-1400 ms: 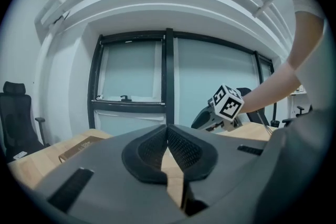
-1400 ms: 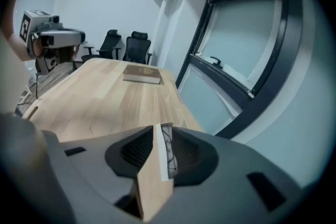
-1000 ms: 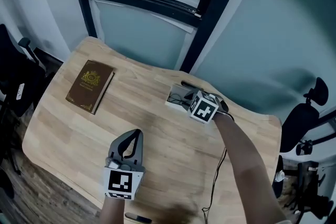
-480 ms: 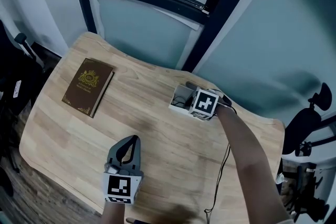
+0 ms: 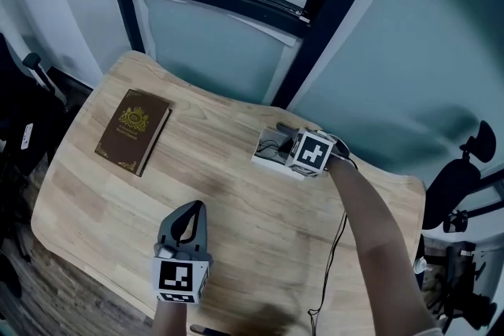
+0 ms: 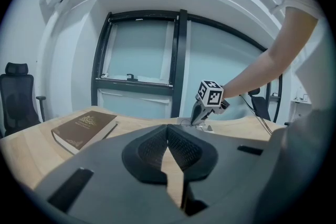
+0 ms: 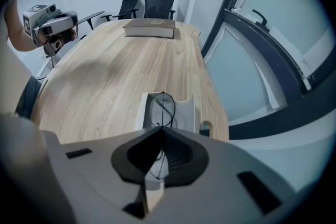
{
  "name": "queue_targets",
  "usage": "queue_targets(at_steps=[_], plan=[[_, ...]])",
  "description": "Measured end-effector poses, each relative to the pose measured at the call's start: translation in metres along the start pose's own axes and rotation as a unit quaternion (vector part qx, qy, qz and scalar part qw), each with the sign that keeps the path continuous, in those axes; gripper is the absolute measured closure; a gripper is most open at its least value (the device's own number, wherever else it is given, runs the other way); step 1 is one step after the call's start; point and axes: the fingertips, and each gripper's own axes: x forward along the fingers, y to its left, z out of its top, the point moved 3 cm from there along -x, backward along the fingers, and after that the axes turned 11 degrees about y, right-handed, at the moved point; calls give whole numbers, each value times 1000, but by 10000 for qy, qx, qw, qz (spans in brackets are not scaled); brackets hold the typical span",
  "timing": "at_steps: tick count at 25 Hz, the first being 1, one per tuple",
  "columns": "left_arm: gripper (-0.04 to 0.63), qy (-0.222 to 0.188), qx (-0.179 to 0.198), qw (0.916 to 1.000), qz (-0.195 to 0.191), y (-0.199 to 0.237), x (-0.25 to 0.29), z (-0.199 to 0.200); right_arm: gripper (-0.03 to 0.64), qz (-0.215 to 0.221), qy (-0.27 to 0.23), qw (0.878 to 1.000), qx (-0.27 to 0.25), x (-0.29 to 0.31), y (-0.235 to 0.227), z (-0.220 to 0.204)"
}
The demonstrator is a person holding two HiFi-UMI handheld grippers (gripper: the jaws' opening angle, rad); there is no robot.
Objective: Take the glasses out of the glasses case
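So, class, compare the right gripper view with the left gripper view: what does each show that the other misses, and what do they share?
Only the right gripper view: the glasses lying in the open glasses case, their thin frame between the right gripper's closing jaws. Only the left gripper view: the left gripper's own jaws, together and empty, and the person's right arm. Both: the brown book and the wooden table.

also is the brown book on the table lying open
No, the brown book lies shut on the table with its decorated front cover facing up.
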Motion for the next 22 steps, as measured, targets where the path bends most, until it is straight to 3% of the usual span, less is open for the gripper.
queue_targets(at_steps=[5, 8, 12, 17, 22], plan=[[580, -64, 8, 9999, -101, -9, -4, 5, 601, -369, -107, 9992, 56, -21, 3, 0], [580, -132, 62, 9998, -135, -15, -8, 9, 601, -894, -331, 9954, 55, -45, 5, 1], [580, -309, 135, 9993, -130, -25, -24, 19, 601, -1551, -792, 9839, 410, -88, 11, -3], [580, -482, 331, 9983, -44, -46, -52, 29, 601, -1980, -1287, 9691, 715, -139, 38, -16], [580, -673, 506, 9964, 78, -67, -84, 44, 601, -2373, -1906, 9467, 1053, -198, 78, -31]])
